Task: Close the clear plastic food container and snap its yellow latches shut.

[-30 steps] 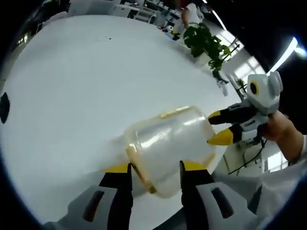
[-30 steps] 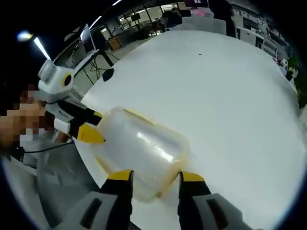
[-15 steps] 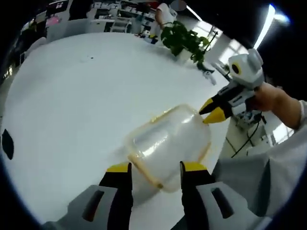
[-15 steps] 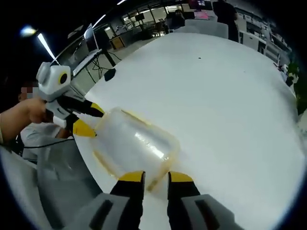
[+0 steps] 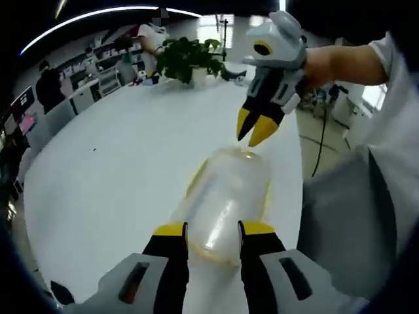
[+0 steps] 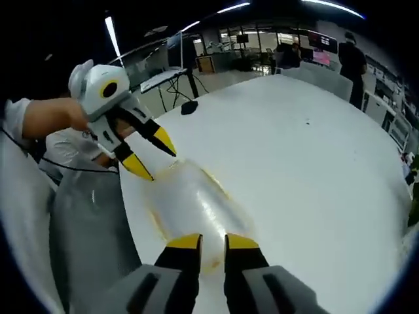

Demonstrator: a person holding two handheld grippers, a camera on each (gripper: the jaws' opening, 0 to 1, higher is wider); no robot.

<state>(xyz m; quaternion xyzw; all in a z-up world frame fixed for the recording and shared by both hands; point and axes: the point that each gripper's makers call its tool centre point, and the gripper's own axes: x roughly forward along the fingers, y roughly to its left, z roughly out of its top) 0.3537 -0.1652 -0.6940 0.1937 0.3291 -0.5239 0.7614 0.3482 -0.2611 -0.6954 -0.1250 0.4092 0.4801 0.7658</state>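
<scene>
Clear food container (image 5: 226,199) lying near the edge of the white surface (image 5: 111,170), lid looking down already, yellow trim along its sides. Left tongs (image 5: 211,230) a little apart at one end of the container, right tongs (image 6: 211,241) nearly together at the other end, right beside a yellow latch (image 6: 208,265) but maybe not clamped on it; hard to say for sure. Closing part likely done, snapping part likely still going, since no clear way to tell which latches sit flat and which still need a push.
</scene>
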